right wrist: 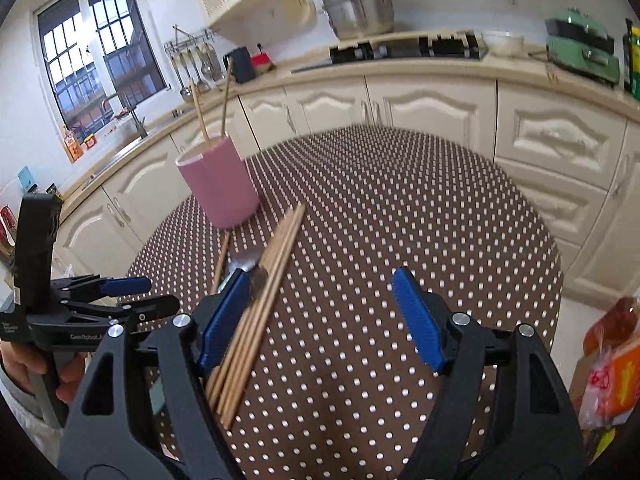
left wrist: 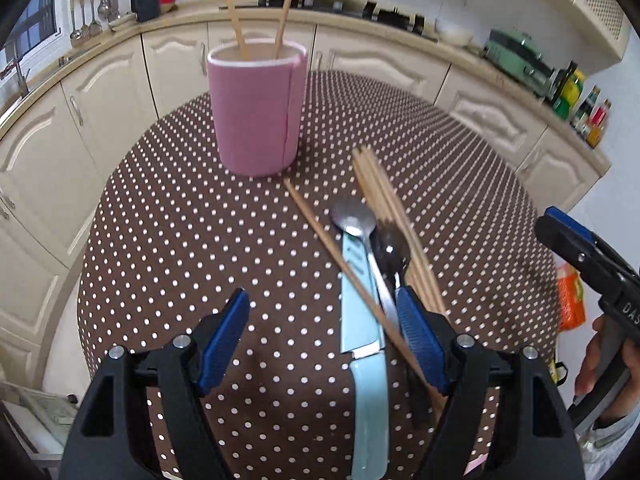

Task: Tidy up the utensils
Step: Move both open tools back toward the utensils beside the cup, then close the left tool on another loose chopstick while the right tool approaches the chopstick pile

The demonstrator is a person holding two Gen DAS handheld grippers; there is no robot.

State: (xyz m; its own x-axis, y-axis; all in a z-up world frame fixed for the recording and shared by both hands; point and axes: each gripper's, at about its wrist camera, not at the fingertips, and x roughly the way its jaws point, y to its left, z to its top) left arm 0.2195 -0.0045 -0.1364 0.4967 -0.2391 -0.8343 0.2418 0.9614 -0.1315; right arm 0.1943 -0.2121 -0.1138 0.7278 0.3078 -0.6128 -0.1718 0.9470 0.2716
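A pink cylindrical holder (left wrist: 258, 110) stands upright on the polka-dot table (left wrist: 168, 240) with two chopsticks (left wrist: 234, 12) in it; it also shows in the right wrist view (right wrist: 220, 182). Loose utensils lie in a pile near me: a bundle of chopsticks (left wrist: 394, 216), a single chopstick (left wrist: 332, 248), a metal spoon (left wrist: 354, 216), a dark spoon (left wrist: 394, 246) and a light-blue knife (left wrist: 360, 304). My left gripper (left wrist: 324, 312) is open over the knife and single chopstick. My right gripper (right wrist: 324, 296) is open and empty, with the chopstick bundle (right wrist: 272, 280) beside its left finger.
Cream kitchen cabinets and a counter curve round the table's far side. A green appliance (right wrist: 580, 50), a steel pot (right wrist: 360, 8) and bottles (left wrist: 592, 116) stand on the counter. An orange packet (right wrist: 612, 376) lies off the table's right edge.
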